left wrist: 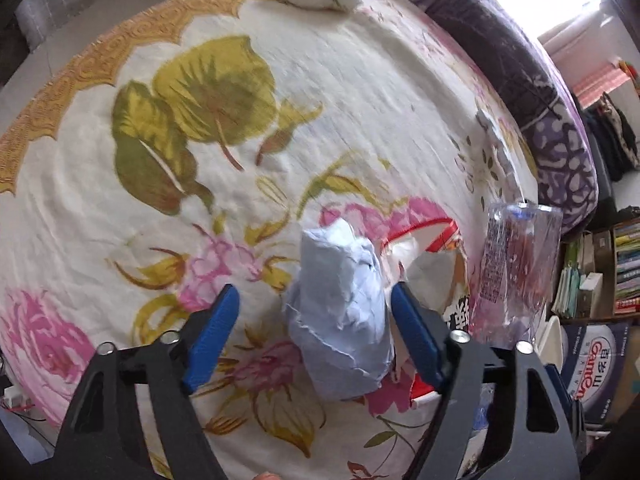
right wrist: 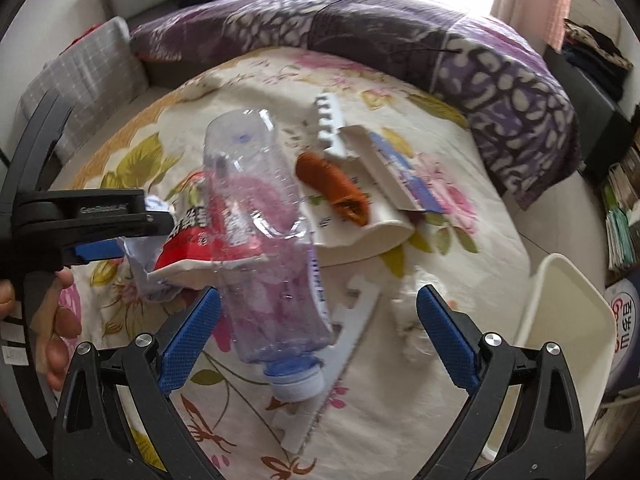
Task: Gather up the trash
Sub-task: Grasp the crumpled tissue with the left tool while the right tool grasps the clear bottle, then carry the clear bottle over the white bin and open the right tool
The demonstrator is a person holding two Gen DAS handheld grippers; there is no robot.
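Floral bedspread [right wrist: 400,420] littered, nothing binned yet far as I can tell. Left gripper [left wrist: 314,312] spread around blue paper wad [left wrist: 340,316], frame centre. Right gripper [right wrist: 318,326] agape around plastic bottle [right wrist: 268,248], centre. White bin [right wrist: 568,320] lower right.

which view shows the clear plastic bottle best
The right wrist view. There the clear plastic bottle shows whole, from base to blue cap, lying between the open fingers of the right gripper. The left wrist view catches it only at the right edge, blurred, cap out of sight, beside the open left gripper.
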